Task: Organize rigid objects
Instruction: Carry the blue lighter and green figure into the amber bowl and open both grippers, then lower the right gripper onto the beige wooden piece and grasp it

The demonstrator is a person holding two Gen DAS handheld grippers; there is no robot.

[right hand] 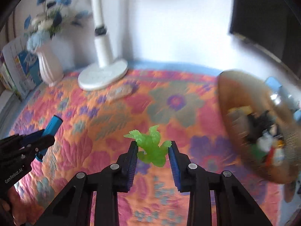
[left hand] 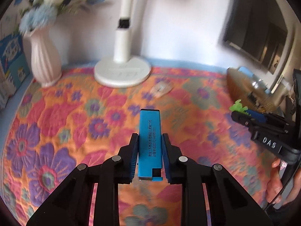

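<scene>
My left gripper [left hand: 150, 137] is shut on a flat blue lighter [left hand: 150, 131] with dark print, which sticks out forward between the pads above the cloth. In the right wrist view that gripper [right hand: 43, 135] and the lighter [right hand: 53, 125] show at the left edge. My right gripper [right hand: 153, 144] is shut on a translucent green toy figure [right hand: 152, 148], its limbs spread past the pads. The left wrist view shows this gripper [left hand: 239, 115] at the right with the green toy [left hand: 237, 107] at its tips and a hand below it.
A round woven basket [right hand: 235, 94] holding several small items sits at the right, also the basket [left hand: 239, 86]. A white lamp base [left hand: 122, 71], a pink vase [left hand: 45, 56] and books stand at the back. A clear small object [left hand: 161, 89] lies on the floral cloth [left hand: 56, 122].
</scene>
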